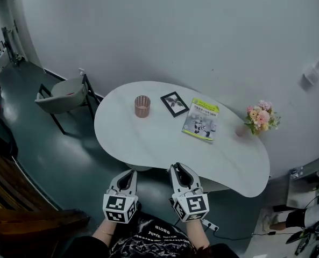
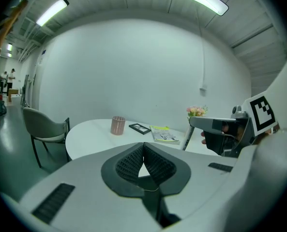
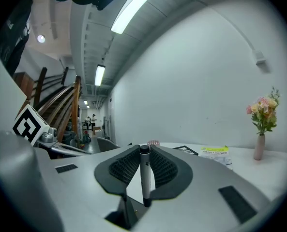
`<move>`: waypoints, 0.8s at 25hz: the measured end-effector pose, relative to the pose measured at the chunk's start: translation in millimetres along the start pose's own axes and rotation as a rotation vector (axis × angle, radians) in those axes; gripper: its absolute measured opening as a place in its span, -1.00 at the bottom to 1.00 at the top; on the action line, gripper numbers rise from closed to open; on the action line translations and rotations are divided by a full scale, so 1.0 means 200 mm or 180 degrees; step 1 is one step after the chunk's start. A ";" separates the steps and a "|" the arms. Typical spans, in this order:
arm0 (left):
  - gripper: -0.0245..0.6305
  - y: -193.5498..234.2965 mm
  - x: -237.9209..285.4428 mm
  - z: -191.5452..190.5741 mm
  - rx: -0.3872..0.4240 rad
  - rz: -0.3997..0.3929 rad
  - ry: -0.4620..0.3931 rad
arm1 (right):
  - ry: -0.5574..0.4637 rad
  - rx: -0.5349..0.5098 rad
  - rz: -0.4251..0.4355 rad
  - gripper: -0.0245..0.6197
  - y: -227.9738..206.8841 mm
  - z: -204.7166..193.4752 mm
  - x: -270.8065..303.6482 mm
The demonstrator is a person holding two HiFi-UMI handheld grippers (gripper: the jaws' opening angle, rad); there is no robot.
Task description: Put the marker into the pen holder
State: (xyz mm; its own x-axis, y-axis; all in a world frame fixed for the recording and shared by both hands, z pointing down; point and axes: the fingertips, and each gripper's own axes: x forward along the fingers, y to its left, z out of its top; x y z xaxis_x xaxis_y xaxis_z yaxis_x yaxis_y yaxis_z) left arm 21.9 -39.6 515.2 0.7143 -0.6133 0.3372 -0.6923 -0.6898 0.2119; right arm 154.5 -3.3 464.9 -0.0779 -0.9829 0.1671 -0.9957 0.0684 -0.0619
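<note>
- Clamping the white marker upright between its jaws, the right gripper hangs just short of the table edge.
- Beside it, the left gripper has its jaws together on nothing.
- Pick-up appears done; the pink mesh pen holder, well apart across the table, awaits the carry and drop.

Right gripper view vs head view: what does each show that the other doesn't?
Right gripper view only: the marker upright, clamped between the right gripper's fingers; a ceiling light. Head view only: the person's patterned top, the right gripper's marker cube. Both: the table, pen holder, picture frame, booklet, flowers.
</note>
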 end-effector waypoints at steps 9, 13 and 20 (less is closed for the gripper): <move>-0.86 0.36 0.28 0.17 -0.0035 -0.0130 -0.0046 | 0.0016 -0.0084 -0.0149 -0.65 0.00 0.07 0.44; -0.86 0.52 0.34 0.24 0.0016 -0.0133 -0.0043 | -0.0003 -0.0049 -0.0138 -0.65 0.06 0.11 0.62; -0.86 0.67 0.44 0.32 -0.0038 -0.0127 -0.0038 | 0.0025 -0.0063 -0.0090 -0.65 0.12 0.16 0.81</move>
State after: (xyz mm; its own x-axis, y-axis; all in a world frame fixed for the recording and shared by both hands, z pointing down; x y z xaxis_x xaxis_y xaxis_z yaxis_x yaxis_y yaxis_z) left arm -2.3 -210.7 513.4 0.7425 -0.5899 0.3173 -0.6643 -0.7092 0.2360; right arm 119.2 -166.6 459.4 -0.0500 -0.9831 0.1762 -0.9983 0.0440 -0.0374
